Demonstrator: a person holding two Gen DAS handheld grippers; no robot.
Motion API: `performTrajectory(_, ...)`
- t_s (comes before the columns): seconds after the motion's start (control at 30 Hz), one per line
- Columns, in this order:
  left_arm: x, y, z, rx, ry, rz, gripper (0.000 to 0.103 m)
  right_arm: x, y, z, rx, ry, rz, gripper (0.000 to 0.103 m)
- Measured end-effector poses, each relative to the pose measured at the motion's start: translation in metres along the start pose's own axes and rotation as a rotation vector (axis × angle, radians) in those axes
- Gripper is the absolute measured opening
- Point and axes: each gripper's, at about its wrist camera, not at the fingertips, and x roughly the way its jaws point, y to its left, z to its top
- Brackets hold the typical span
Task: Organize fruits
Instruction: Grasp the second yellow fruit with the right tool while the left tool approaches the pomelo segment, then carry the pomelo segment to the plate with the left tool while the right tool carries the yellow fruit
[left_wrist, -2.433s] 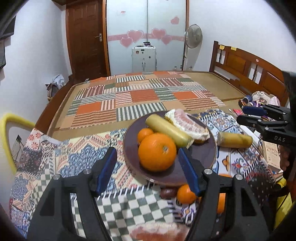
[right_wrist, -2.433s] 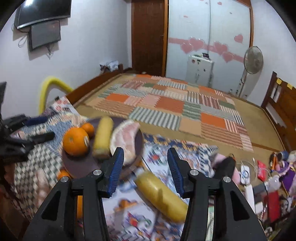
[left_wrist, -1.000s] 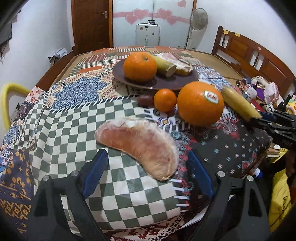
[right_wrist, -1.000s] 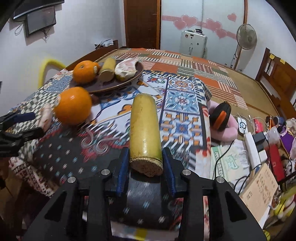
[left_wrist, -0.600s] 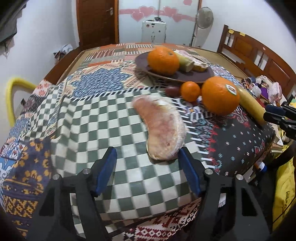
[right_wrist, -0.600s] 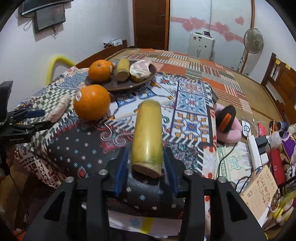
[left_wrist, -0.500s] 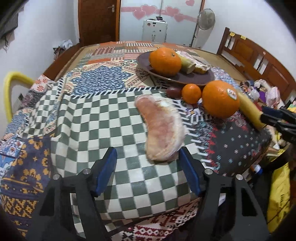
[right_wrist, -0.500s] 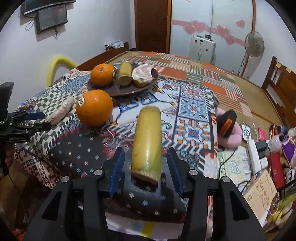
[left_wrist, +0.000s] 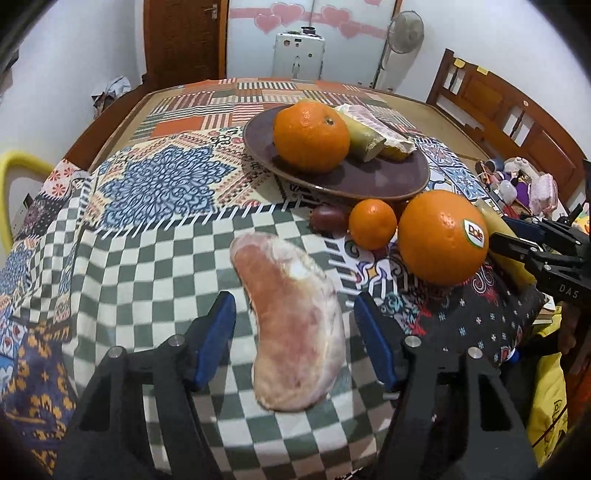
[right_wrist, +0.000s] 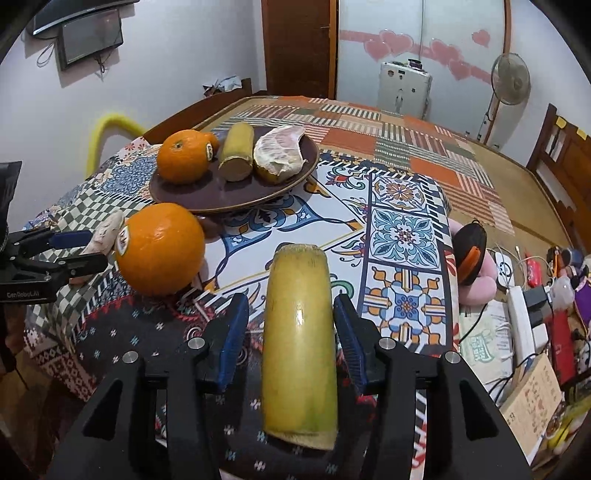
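Note:
A pink peeled pomelo segment (left_wrist: 295, 325) lies on the checked cloth between the open jaws of my left gripper (left_wrist: 295, 325), with gaps on both sides. A yellow cut stalk (right_wrist: 299, 332) lies on the cloth between the open jaws of my right gripper (right_wrist: 291, 332). A big orange (left_wrist: 441, 236) with a Dole sticker, a small orange (left_wrist: 372, 223) and a dark small fruit (left_wrist: 327, 219) sit in front of the brown plate (left_wrist: 369, 177). The plate holds an orange (left_wrist: 311, 136), a yellow stalk (left_wrist: 364, 138) and a pomelo piece (left_wrist: 373, 118).
The table edge is close below both grippers. To the right of the table lie a power strip (right_wrist: 521, 317), cables, a pink plush with a black device (right_wrist: 471, 254) and boxes. A yellow chair back (left_wrist: 14, 173) stands at the left.
The right gripper held the yellow stalk shut a second ago and has opened around it. The left gripper has moved in until the pomelo segment lies between its jaws.

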Motion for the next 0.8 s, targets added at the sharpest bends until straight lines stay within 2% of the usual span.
performTrajectory(0.07,0.002,0.001,0.004,-0.002,0.005,-0.007,0.063,0.002,-0.002,-0.001,0.016,-0.007,0.002,0.044)
performTrajectory(0.17,0.004,0.005,0.008,-0.016,0.005,-0.010,0.052,0.004,-0.005,-0.002,0.026,-0.015,0.001,0.038)
performTrajectory(0.33,0.003,0.006,0.007,0.007,-0.003,-0.017,0.050,0.002,-0.004,-0.001,0.030,-0.027,0.006,0.037)
performTrajectory(0.43,-0.001,0.004,0.007,0.016,-0.018,-0.016,0.042,-0.003,-0.004,-0.001,0.035,-0.043,0.007,0.037)
performTrajectory(0.5,-0.007,0.001,0.009,0.028,-0.037,-0.012,0.032,-0.009,-0.004,0.000,0.038,-0.071,0.008,0.037)
performTrajectory(0.57,-0.014,-0.001,0.011,0.036,-0.049,-0.013,0.027,-0.017,-0.004,0.002,0.040,-0.097,-0.005,0.037)
performTrajectory(0.7,-0.022,0.000,0.013,0.029,-0.051,-0.019,0.023,-0.031,-0.004,0.009,0.047,-0.141,-0.001,0.037)
performTrajectory(0.8,-0.034,-0.002,0.012,0.030,-0.082,-0.025,0.023,-0.042,-0.002,0.014,0.041,-0.169,-0.007,0.036)
